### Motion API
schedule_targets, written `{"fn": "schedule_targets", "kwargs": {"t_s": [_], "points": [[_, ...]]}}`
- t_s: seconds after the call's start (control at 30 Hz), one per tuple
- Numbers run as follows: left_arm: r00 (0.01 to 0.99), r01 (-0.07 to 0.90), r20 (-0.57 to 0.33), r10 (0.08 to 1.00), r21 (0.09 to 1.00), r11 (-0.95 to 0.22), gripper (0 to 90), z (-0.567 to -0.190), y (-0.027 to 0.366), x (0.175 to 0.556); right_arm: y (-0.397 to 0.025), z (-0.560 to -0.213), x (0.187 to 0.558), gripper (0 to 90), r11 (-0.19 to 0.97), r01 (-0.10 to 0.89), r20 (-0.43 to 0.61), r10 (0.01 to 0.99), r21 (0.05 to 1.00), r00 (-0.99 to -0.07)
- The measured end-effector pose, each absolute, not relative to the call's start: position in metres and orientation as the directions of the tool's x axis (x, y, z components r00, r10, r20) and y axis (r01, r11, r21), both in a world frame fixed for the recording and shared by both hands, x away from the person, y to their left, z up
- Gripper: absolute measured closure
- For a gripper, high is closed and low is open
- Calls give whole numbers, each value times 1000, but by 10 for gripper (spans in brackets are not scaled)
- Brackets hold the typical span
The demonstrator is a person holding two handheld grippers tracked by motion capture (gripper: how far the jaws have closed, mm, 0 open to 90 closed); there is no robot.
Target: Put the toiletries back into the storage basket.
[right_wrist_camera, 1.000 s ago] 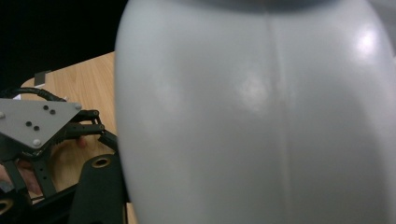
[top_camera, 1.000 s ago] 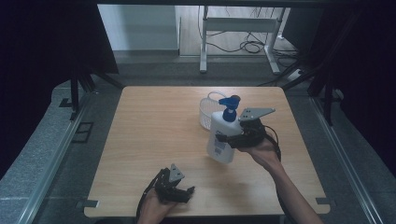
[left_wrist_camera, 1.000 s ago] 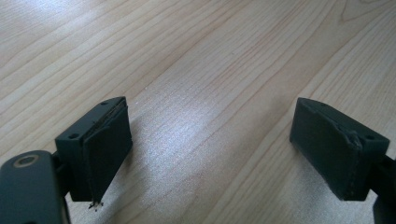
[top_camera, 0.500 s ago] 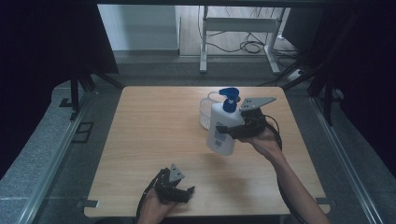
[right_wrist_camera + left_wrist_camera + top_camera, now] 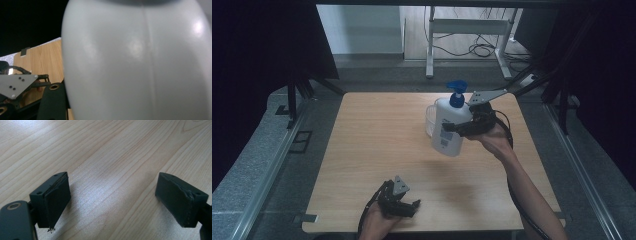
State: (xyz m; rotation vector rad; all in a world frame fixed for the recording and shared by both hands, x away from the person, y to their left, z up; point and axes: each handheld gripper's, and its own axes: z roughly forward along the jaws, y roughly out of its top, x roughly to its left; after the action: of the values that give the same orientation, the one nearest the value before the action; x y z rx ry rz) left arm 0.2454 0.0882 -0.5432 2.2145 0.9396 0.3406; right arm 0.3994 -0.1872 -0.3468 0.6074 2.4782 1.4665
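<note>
At the near edge of the pale wooden table [image 5: 377, 150], whose top shows long straight grain under a soft sheen, the left gripper [image 5: 404, 206] lies low in the person's hand. Its two black jaws stand wide apart with nothing between them; in the left gripper view the blocky pads [image 5: 56, 200] look matt and rubbery, one frayed at its lower corner, and both hover just over the bare boards.

Farther off, on the right side, the right gripper [image 5: 457, 129] is clamped on a white plastic pump bottle [image 5: 448, 127], its jaws pressing the bottle's flanks. The bottle is lifted clear of the table and leans slightly, its bottom swung toward the table's middle. Its body is smooth, rounded and oval in section; the right gripper view shows glossy highlights and a fine moulded seam running down its wall. A blue pump head [image 5: 456, 92] with a short spout tops it, and a printed label sits on its face.

Just behind the bottle stands a clear plastic container [image 5: 430, 117], thin-walled and rounded, partly hidden by it.
</note>
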Motion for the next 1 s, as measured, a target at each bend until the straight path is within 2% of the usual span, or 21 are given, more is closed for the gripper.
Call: {"fn": "schedule_targets", "kwargs": {"t_s": [0.63,1.0], "points": [[703,529,-31,711,691,-493,122,-543,88,245,-183,-329,432,376,441,217,3,437,871,-900],[703,527,-28,710,692,-494,122,-543,88,246,-186,-323,457,376,445,223,-11,466,867,-885]]}}
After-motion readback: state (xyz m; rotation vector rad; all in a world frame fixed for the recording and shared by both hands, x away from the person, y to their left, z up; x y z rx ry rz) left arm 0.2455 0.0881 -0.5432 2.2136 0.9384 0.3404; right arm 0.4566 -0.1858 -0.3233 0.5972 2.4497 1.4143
